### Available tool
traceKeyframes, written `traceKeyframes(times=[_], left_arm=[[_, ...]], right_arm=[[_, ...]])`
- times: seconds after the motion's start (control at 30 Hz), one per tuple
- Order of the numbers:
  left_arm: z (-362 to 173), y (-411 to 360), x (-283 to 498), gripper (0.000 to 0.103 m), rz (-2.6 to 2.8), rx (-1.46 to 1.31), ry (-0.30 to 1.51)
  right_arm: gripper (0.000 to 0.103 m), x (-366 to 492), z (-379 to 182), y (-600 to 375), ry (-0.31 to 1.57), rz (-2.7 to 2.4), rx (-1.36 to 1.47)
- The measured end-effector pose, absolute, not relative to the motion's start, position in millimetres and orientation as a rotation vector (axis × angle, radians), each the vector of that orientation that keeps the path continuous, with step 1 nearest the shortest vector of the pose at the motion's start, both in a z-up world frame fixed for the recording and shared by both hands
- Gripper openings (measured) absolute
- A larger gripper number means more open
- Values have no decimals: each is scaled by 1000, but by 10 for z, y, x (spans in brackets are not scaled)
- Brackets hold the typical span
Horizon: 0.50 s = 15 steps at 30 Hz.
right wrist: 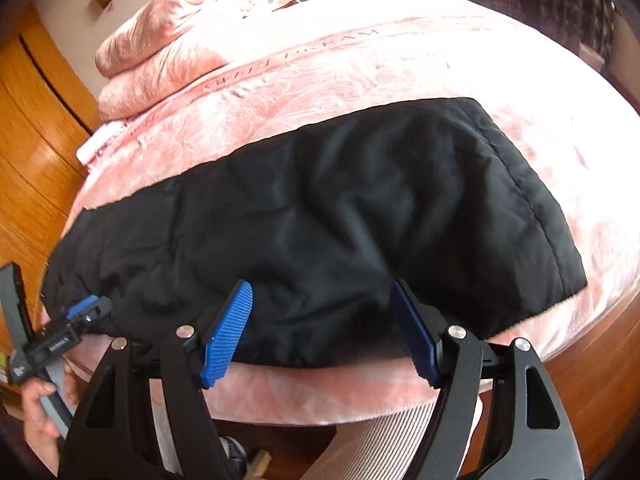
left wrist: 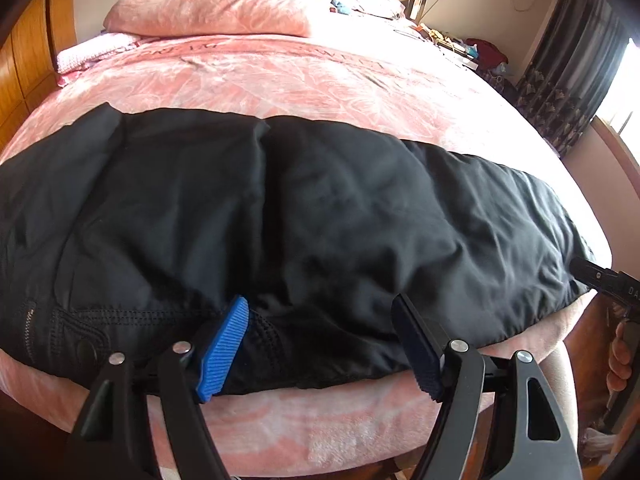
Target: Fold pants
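Note:
Black pants point(left wrist: 280, 216) lie flat across the near edge of the pink bed, waist with zipper and button at the left, leg hem at the right point(right wrist: 520, 208). My left gripper point(left wrist: 320, 344) is open, its blue pads spread over the near edge of the pants close to the waist seam. My right gripper point(right wrist: 324, 328) is open over the near edge of the leg end. Neither holds cloth. The right gripper's tip shows at the right edge of the left wrist view point(left wrist: 600, 280); the left gripper shows at the left of the right wrist view point(right wrist: 80, 312).
The pink bedspread point(left wrist: 300, 76) stretches beyond the pants, with pink pillows point(left wrist: 208, 8) at the head. A wooden wardrobe point(right wrist: 32, 152) stands left of the bed. Dark curtains point(left wrist: 572, 72) and a cluttered side table are at the far right.

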<state>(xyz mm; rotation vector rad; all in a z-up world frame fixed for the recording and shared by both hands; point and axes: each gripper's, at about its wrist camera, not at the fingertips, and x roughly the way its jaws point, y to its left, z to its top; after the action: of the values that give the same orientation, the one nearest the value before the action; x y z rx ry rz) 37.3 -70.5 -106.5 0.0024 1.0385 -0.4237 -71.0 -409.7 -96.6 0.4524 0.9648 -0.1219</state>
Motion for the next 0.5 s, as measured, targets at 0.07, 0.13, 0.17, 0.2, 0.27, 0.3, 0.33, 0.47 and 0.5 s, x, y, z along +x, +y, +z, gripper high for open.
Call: traceKeyframes(times=[0.07,0.13,0.17,0.2,0.27,0.3,0.33,0.47,0.5], left_arm=[[-1038,-773,333,75,-445,-9,1042],[-1048,-833,334,77,-467,-19,1049],[-1061,-867,364,77,-472,-14,1051],[-1075,-904,360,77,-478,-7,1054],[-1114,-972,374,78,-491,6,1064],[-1132,-998,381,81,-491,12,1067],[-1143,-1019,385,82,-490,13,1067],[-1165,-1050,430,84,-480,21,1074],[-1166,-1046,448,84,-477,17,1076]], right_arm=[[72,-851,-894,-4199,939,-145,531],[72,-1049,-866,-4334,919,-163,601],[73,-1127,-863,-4392,914,-169,632],[74,-1184,-886,-4438,913,-171,653],[75,-1301,-953,-4510,917,-185,673],[75,-1351,-996,-4545,922,-187,686],[75,-1379,-1046,-4574,924,-184,706],[75,-1404,-1176,-4695,877,-161,796],[75,-1385,-1188,-4720,866,-165,804]])
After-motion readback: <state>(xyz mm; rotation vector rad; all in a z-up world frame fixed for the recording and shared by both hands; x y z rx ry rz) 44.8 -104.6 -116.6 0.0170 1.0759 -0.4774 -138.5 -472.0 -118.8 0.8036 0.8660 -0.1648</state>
